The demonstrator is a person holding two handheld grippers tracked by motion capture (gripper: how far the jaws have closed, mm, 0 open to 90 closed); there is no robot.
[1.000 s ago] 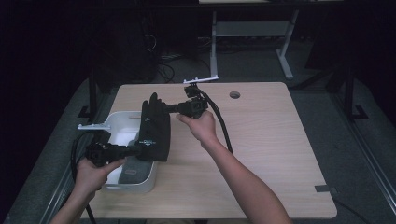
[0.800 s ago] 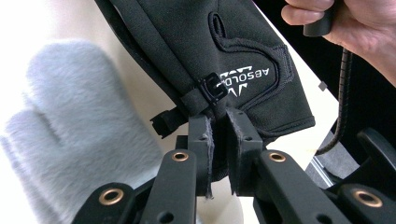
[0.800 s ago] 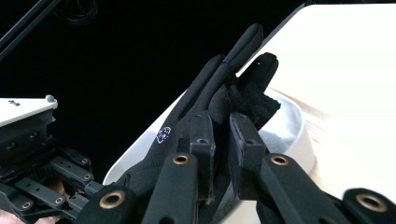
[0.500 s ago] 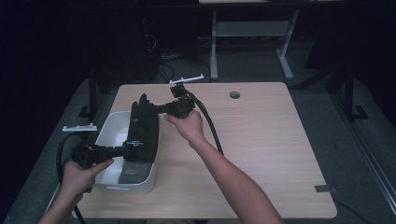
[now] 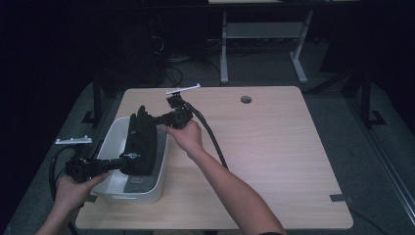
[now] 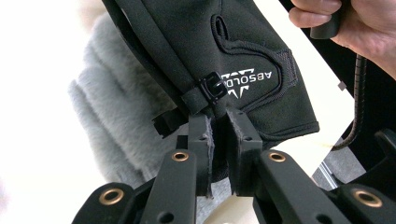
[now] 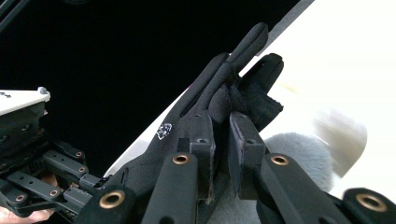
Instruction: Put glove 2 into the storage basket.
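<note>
One black glove (image 5: 142, 142) hangs stretched over the white bin (image 5: 155, 183) at the near left of the tabletop (image 5: 274, 156), its fingers pointing to the far side and its cuff to the near side. In the left gripper view the cuff carries white lettering and a small black clip. The left gripper (image 5: 128, 159) has its jaws clamped together on the cuff end, and the right gripper (image 5: 157, 119) has its jaws clamped on the glove's fingers at the far end. So two grippers hold the one glove, each in one of the person's two hands, the left hand (image 5: 73, 188) at the near left edge and the right hand (image 5: 185, 136) just right of the bin. Inside the bin, under the glove, lies one grey fuzzy thing (image 6: 116, 126). One round hole (image 5: 246, 99) sits in the far part of the tabletop, well apart from the bin.
</note>
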